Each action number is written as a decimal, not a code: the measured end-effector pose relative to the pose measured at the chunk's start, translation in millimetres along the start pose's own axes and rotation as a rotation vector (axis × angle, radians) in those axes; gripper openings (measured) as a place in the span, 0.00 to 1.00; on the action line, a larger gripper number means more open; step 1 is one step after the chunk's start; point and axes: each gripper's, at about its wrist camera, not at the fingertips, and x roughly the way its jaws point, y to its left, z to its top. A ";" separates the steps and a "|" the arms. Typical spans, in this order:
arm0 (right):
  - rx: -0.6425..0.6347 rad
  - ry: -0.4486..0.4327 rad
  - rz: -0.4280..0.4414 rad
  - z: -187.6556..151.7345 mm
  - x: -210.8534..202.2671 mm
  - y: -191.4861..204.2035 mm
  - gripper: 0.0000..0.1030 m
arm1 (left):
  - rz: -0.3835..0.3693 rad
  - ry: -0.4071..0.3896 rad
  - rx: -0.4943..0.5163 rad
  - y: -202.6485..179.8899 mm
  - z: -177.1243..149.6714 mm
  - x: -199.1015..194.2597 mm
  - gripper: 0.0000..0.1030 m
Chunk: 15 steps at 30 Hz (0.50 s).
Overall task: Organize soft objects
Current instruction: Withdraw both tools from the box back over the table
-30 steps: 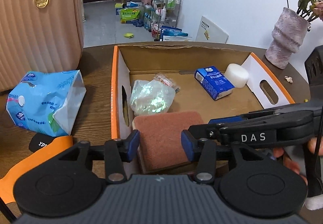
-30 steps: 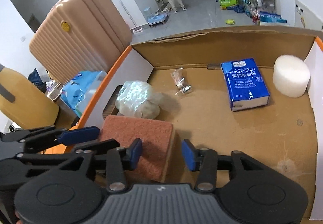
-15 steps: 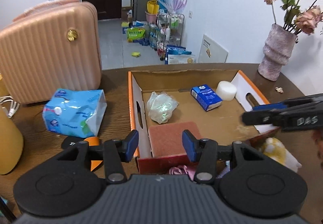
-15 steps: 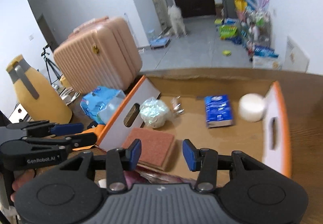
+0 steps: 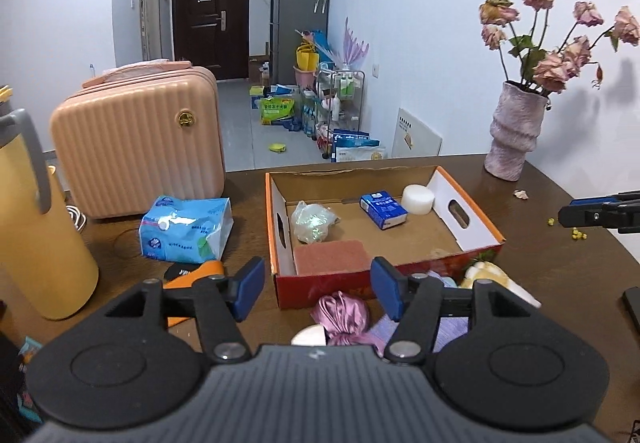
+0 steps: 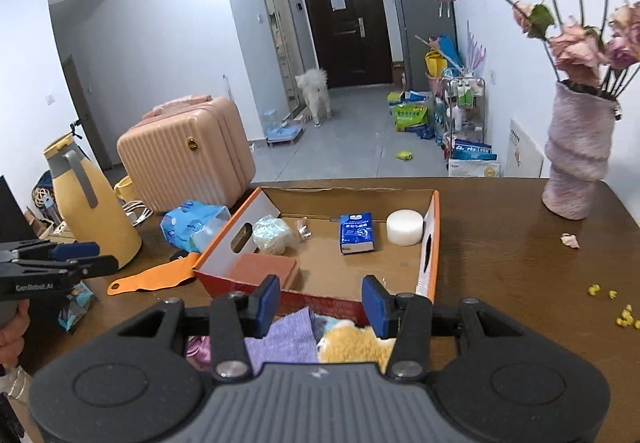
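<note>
1. Your left gripper (image 5: 318, 289) stood with its jaws wide apart and nothing between them, hovering over the table edge in front of the cardboard box (image 5: 482, 223)
2. Your right gripper (image 6: 319, 303) was equally wide open and empty, held above the pile just outside the box's near wall
3. That pile held the soft things not yet put away: a pink satin bundle (image 5: 342, 317), a purple cloth (image 6: 286, 341) and a yellow plush toy (image 6: 354, 347), all lying close together against the red front of the box
4. Inside the box you already had a brown sponge (image 5: 330, 257) in the near-left corner, a crinkled plastic-wrapped lump (image 5: 312, 221) behind it, a blue tissue pack (image 5: 383, 209) and a white round pad (image 5: 417, 200) toward the back
5. The step in hand looked like choosing the next piece between placements
6. The next move likely called for lowering one gripper onto the pile, closing on a single item without dragging its neighbours, then carrying it over the wall to the bare floor on the right side
</note>
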 end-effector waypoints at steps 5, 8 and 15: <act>-0.003 -0.019 0.020 -18.9 -25.4 6.5 0.44 | -0.007 -0.011 -0.004 -10.4 -20.2 -24.3 0.62; -0.009 -0.028 0.033 -35.7 -36.4 12.3 0.44 | -0.005 -0.025 -0.003 -15.7 -38.4 -39.2 0.64; -0.073 -0.044 0.057 -94.7 -55.1 31.0 0.44 | -0.007 -0.059 0.017 -32.5 -92.0 -64.5 0.64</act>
